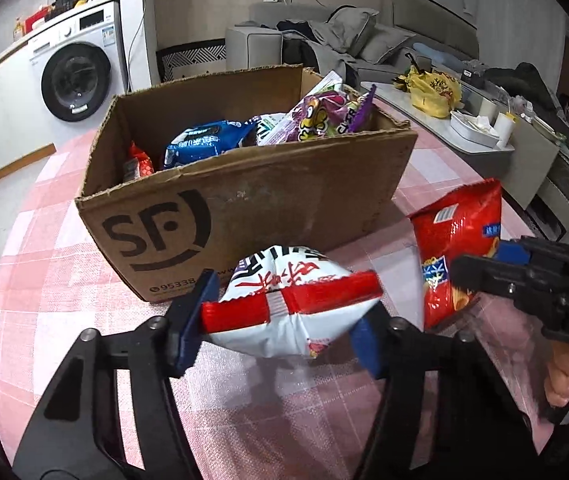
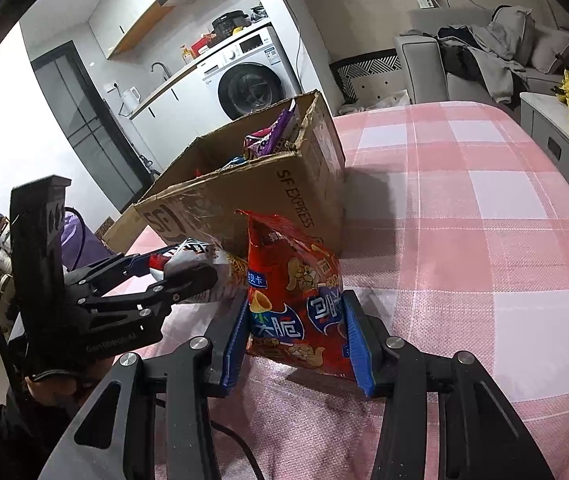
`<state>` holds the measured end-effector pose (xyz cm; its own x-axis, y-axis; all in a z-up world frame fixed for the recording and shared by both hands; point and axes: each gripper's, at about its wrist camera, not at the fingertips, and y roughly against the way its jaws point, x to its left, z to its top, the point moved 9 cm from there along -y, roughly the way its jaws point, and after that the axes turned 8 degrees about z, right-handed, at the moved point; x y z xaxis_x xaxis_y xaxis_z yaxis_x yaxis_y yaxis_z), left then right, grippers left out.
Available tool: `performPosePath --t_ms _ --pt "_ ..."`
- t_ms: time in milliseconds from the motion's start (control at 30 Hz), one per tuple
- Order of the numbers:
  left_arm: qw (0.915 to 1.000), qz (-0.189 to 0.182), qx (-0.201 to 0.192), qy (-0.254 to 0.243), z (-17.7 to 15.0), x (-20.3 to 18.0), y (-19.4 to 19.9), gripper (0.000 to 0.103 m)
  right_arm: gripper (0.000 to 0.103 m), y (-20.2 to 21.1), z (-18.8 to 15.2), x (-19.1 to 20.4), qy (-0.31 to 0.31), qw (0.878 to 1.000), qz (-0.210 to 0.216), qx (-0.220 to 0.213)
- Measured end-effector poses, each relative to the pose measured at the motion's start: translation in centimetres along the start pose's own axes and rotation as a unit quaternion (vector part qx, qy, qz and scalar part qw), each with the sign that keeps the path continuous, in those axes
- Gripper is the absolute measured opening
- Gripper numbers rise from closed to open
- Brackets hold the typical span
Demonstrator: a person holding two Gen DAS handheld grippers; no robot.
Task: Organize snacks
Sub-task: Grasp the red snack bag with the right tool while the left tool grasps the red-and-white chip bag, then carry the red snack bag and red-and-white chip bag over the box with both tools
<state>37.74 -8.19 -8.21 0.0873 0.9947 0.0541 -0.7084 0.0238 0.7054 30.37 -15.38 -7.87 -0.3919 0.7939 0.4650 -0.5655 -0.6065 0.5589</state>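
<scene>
My left gripper [image 1: 284, 320] is shut on a white and red snack bag [image 1: 288, 296], held just above the table in front of an open SF cardboard box [image 1: 244, 208]. The box holds several snacks, among them a blue cookie pack [image 1: 204, 144] and purple packets [image 1: 324, 116]. My right gripper [image 2: 296, 332] is shut on a red chip bag [image 2: 292, 292], upright, to the right of the box [image 2: 284, 196]. The right gripper with the red bag [image 1: 456, 240] also shows in the left wrist view, and the left gripper [image 2: 180, 268] with its white bag in the right wrist view.
The table has a pink plaid cloth [image 2: 464, 220]. A washing machine [image 1: 76, 76] stands behind the box. A low side table [image 1: 476, 136] with a yellow bag [image 1: 436, 92] and a sofa [image 1: 364, 32] lie to the right.
</scene>
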Motion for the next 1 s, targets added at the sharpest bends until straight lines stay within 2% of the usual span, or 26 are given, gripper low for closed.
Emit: performPosePath --t_ms 133,567,1000 --pt "1.0 -0.005 -0.003 -0.004 -0.3 -0.4 0.8 0.052 0.045 0.2 0.2 0.2 0.001 1.0 0.001 -0.003" --pt "0.9998 -0.012 -0.015 0.0 -1.4 0.0 3.6 0.05 0.045 0.9 0.7 0.9 0.008 1.0 0.001 -0.015" --pt "0.9984 -0.018 -0.044 0.031 -2.7 3.0 9.0 0.049 0.045 2.5 1.5 4.2 0.036 0.999 0.003 -0.027"
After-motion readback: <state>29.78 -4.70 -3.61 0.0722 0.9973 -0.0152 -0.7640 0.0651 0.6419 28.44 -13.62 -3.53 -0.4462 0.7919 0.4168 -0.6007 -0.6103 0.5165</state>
